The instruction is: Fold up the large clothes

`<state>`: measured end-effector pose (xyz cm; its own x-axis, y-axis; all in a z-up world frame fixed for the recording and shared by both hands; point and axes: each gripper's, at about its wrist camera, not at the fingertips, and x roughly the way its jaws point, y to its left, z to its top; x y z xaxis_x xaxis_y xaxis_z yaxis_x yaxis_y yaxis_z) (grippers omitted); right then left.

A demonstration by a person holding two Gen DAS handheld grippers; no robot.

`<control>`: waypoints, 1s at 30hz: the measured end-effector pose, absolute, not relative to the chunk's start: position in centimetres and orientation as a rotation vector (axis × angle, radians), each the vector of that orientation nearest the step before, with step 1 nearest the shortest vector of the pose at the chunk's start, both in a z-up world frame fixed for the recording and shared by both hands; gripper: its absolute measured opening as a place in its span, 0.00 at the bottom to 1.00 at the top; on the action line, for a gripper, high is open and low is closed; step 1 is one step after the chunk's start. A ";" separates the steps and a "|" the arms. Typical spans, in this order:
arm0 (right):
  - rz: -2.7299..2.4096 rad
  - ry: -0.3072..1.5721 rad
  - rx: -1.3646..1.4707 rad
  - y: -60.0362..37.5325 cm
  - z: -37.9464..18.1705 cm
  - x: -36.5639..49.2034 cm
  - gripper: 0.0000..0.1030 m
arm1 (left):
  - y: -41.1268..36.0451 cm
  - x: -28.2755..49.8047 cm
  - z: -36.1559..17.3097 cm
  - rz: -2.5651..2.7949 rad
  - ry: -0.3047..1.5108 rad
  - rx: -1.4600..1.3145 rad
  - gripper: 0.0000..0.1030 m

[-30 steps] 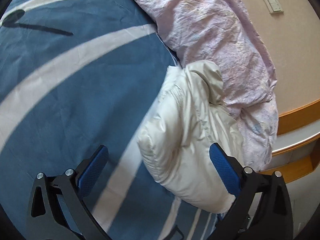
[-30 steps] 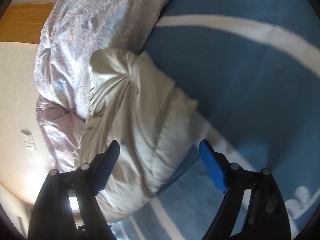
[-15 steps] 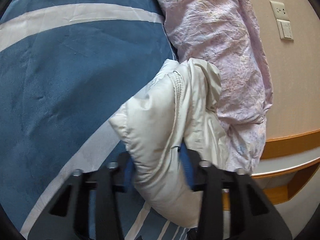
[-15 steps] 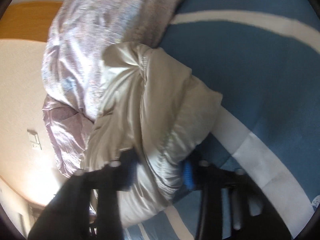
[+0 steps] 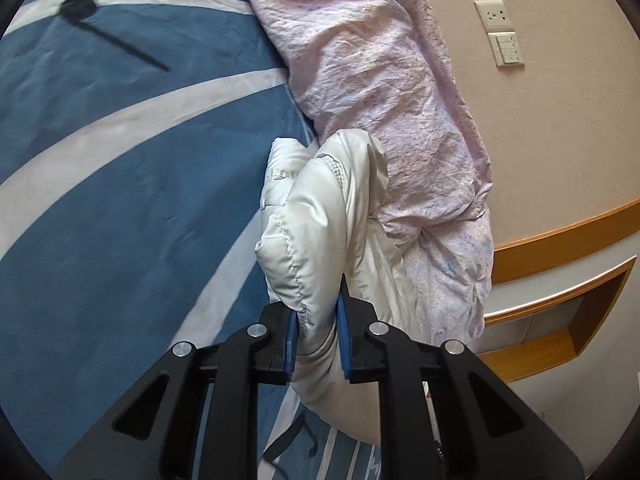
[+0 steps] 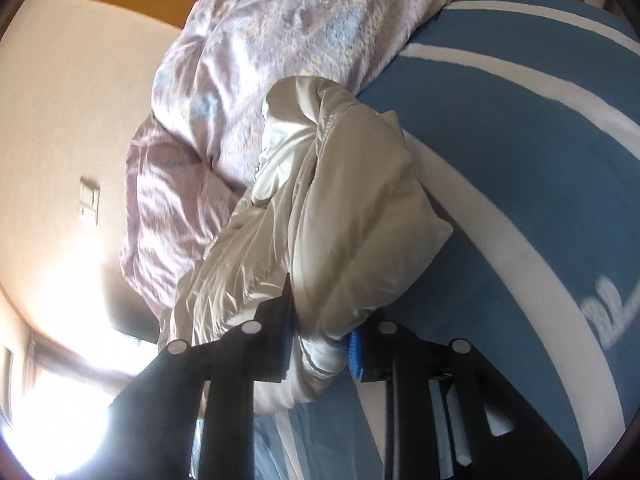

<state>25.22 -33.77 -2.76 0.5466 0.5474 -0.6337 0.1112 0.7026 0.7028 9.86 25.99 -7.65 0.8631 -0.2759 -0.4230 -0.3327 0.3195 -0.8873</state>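
Meanwhile both tongs, left [image 5: 316, 334] and right [image 6: 320, 346], are closing on the puffy jacket [image 5: 320, 216] beside the quilt [image 5: 384, 80] on the bed [image 5: 120, 168]; soft, light, slippery, best gripped at seams.

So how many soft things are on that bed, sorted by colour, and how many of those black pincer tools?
White puffy jacket: 1
Pink crumpled quilt: 1
Blue bed cover with white stripes: 1
Black grippers with blue pads: 2, the left gripper and the right gripper, both closing on the jacket
Total: 5
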 end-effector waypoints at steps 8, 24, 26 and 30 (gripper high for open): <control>0.232 1.008 0.542 -33.0 -2.0 20.7 0.37 | 25.7 5.9 -8.5 0.095 0.570 -1.238 0.20; 0.109 0.725 -0.011 -23.1 4.6 18.8 0.71 | 24.9 6.3 -8.5 0.155 0.574 -1.084 0.78; 0.187 0.722 -0.077 -19.7 4.3 19.2 0.71 | 24.6 6.6 -8.7 0.164 0.580 -1.076 0.78; 0.276 0.732 -0.150 -14.1 3.7 20.6 0.71 | 24.4 7.3 -8.7 0.173 0.588 -1.072 0.78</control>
<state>20.65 -14.09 3.68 0.7095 0.1956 -0.6770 -0.3001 0.9531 -0.0392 7.27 24.39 -8.74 0.8350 -0.1444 -0.5309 -0.4095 0.4812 -0.7751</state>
